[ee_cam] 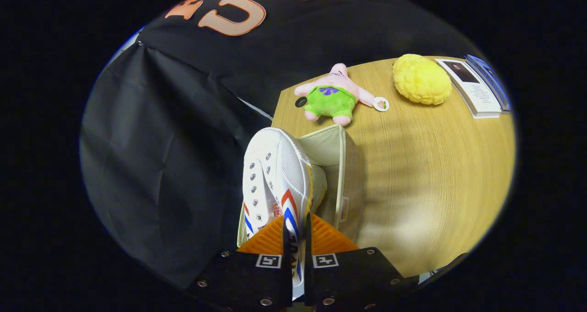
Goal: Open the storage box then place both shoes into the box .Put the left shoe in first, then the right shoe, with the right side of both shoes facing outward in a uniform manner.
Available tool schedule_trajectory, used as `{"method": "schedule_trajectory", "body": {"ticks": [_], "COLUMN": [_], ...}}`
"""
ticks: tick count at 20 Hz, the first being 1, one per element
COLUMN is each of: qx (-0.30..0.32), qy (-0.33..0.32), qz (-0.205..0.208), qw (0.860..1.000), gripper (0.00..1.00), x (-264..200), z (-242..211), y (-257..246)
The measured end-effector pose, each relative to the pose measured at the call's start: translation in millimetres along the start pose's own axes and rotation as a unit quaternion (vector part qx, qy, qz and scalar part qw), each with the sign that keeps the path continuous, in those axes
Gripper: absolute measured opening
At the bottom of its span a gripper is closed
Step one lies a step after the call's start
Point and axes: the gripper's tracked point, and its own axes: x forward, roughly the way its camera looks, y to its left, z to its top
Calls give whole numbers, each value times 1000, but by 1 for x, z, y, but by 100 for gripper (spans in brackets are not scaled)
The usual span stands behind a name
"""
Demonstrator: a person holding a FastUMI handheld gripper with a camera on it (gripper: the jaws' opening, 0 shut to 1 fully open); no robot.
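Gripper [296,231] clamped on a white canvas sneaker [275,179] above an open beige fabric storage box [341,165].

Both orange fingers [266,238] pinch the shoe's side, jaws nearly closed; its toe extends ahead. Beyond lie a pink starfish plush [334,94], yellow sponge-like ball [421,79] and book [474,89] on the wooden table [435,174].

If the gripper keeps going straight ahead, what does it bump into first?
Likely nothing before its load does: the gripper is shut on the white canvas shoe, whose toe would probably meet the beige fabric storage box on the wooden table. Depth is hard to judge.
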Motion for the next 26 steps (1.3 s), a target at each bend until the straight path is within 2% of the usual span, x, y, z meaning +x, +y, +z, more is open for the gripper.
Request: {"method": "schedule_trajectory", "body": {"ticks": [4,9,11,12,15,17,21,26], "qx": [22,43,41,43,61,56,17,-27], "qy": [9,1,12,19,5,-23,-98,-204], "qz": [-50,-70,-66,-67,-36,-26,-38,-58], "qw": [998,997,997,997,997,998,994,977], "gripper": [10,12,21,30,36,46,67,88], "x": [6,7,8,6,-12,-30,-71,-135], "z": [-13,-18,-25,-29,-19,0,44,101], "y": [4,6,2,-1,2,0,-24,-60]}}
